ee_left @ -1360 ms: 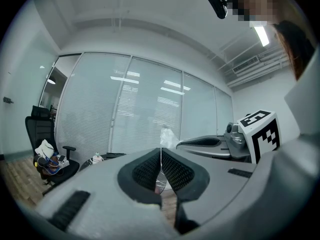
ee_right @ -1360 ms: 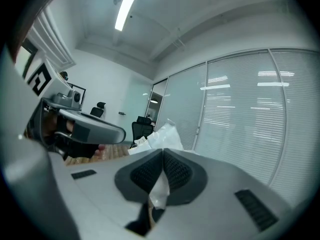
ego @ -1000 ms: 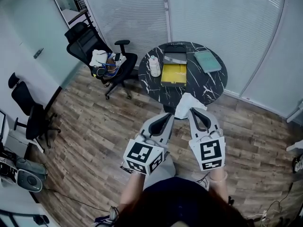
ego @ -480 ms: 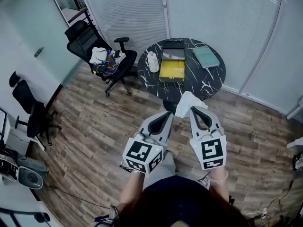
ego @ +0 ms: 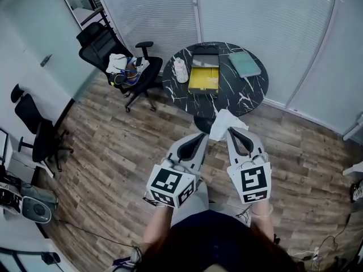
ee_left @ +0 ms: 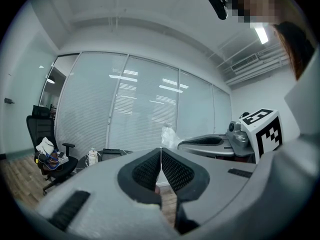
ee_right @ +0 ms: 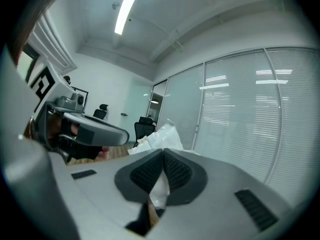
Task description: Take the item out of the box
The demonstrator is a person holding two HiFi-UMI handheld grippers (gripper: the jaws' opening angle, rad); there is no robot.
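An open box with a yellow inside lies on the round black marble table, far ahead of both grippers. My right gripper is shut on a crumpled white plastic bag, which sticks out past the jaws in the right gripper view as the white bag. My left gripper hangs beside it, shut with nothing between its pads. Both are held over the wooden floor, short of the table.
A white bottle and a pale green book also lie on the table. A black office chair piled with clothes stands left of it, another chair further left. Glass walls with blinds close the back.
The table and box have drifted further away and up in the head view. Both grippers hold the same pose, the bag still in the right one.
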